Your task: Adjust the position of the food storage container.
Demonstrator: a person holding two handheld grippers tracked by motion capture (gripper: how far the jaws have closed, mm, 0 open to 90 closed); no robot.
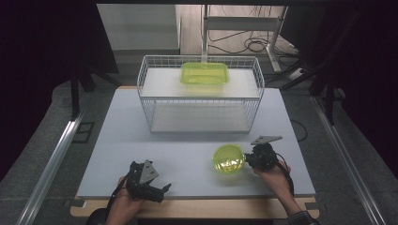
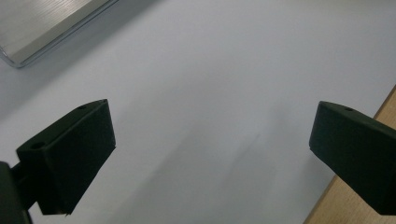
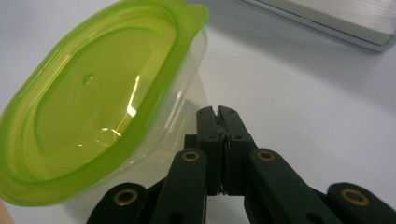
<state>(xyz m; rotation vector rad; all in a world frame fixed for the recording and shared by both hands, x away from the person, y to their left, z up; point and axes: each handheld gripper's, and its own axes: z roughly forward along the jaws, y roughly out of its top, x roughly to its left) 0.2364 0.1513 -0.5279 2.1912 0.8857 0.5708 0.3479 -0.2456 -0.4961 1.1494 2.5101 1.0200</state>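
Note:
A clear container with a yellow-green lid (image 1: pixel 228 159) is tilted on its side just above the white table (image 1: pixel 141 140), at the front right. My right gripper (image 1: pixel 248 159) is at its right side. In the right gripper view the jaws (image 3: pixel 218 112) are pressed together on the clear wall of the container (image 3: pixel 93 116), whose lid faces the camera. My left gripper (image 1: pixel 162 192) rests near the table's front edge at the left. It is open, with bare table between its fingers (image 2: pixel 74 154).
A white wire rack (image 1: pixel 199 93) stands at the back middle of the table. A second green-lidded container (image 1: pixel 204 73) sits on its upper shelf. A pale slab edge (image 3: pixel 336 18) lies beyond the right gripper. The wooden table border (image 2: pixel 373 112) runs beside the left gripper.

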